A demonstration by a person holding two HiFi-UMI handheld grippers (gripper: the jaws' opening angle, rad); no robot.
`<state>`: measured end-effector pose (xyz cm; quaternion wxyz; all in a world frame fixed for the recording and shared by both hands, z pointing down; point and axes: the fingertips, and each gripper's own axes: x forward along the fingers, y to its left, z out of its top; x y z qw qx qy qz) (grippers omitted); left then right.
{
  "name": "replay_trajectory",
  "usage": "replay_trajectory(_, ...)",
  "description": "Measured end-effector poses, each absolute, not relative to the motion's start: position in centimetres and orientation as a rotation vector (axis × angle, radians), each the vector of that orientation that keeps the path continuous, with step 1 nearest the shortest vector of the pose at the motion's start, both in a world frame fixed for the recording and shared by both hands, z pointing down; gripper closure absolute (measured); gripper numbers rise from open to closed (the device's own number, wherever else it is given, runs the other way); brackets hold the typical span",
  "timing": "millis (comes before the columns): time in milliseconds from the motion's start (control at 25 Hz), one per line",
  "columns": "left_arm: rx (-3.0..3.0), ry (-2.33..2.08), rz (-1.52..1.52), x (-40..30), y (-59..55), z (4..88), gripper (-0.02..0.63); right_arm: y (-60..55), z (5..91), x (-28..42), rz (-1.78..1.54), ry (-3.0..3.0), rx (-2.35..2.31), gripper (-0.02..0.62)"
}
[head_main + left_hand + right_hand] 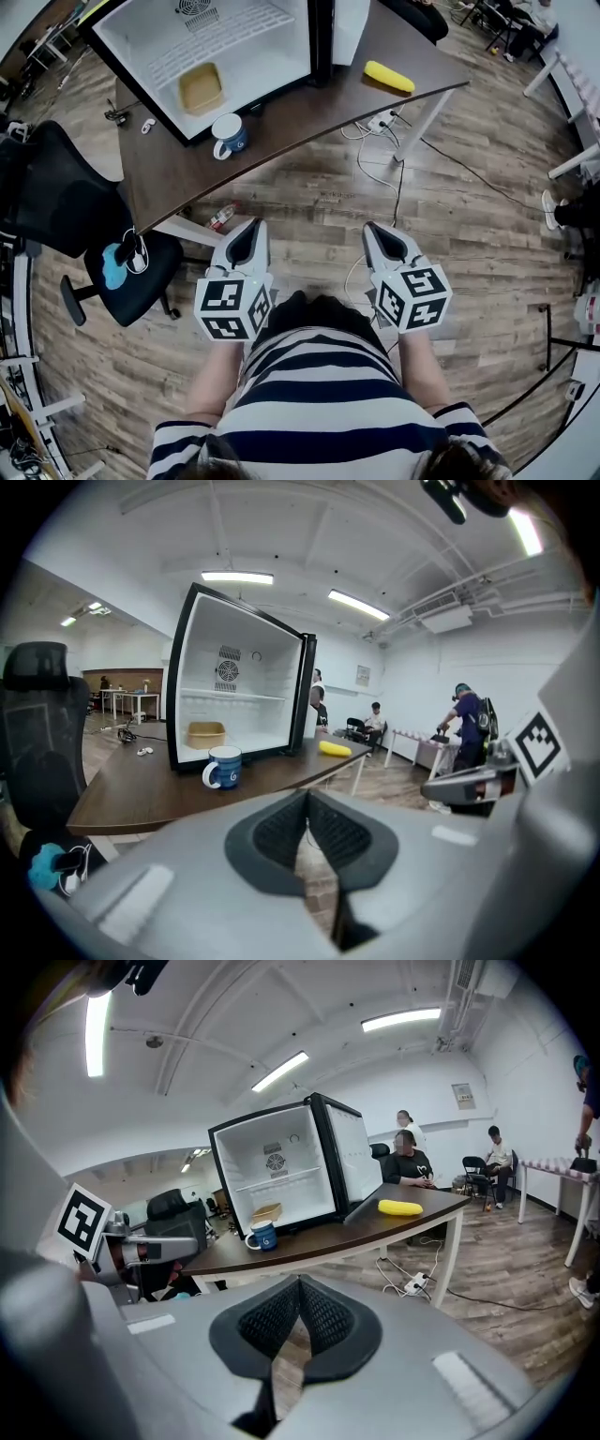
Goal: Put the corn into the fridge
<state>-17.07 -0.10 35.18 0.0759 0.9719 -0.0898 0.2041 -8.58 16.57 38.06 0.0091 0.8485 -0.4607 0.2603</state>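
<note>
Dark brown table (pixel 309 120) with a curved top on white legs, standing on a wood-plank floor (pixel 450 206). Fridge (pixel 234 47), door open, occupies the far middle of the top. Blue mug (pixel 229 136) stands upright just before the fridge's open front, near the front edge. Yellow corn (pixel 388 76) lies at the right end, apart from the fridge. Small white item (pixel 147 125) lies near the left edge; its kind cannot be told.

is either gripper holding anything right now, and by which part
Nothing is held. The left gripper and the right gripper are both shut on nothing, and the corn lies on the desk beside the fridge.
</note>
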Motion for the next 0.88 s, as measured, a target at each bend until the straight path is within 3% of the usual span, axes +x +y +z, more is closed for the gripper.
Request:
replay_trajectory(400,2.89,-0.32,0.667,-14.3,-0.2,36.3,0.606,16.1,40.0,-5.5,0.869,-1.49,2.612,0.6)
replay_trajectory(880,2.885,-0.214,0.637,-5.2,-3.2,37.5,0.606,11.4,39.2,1.9,0.833,-1.513,2.57,0.594)
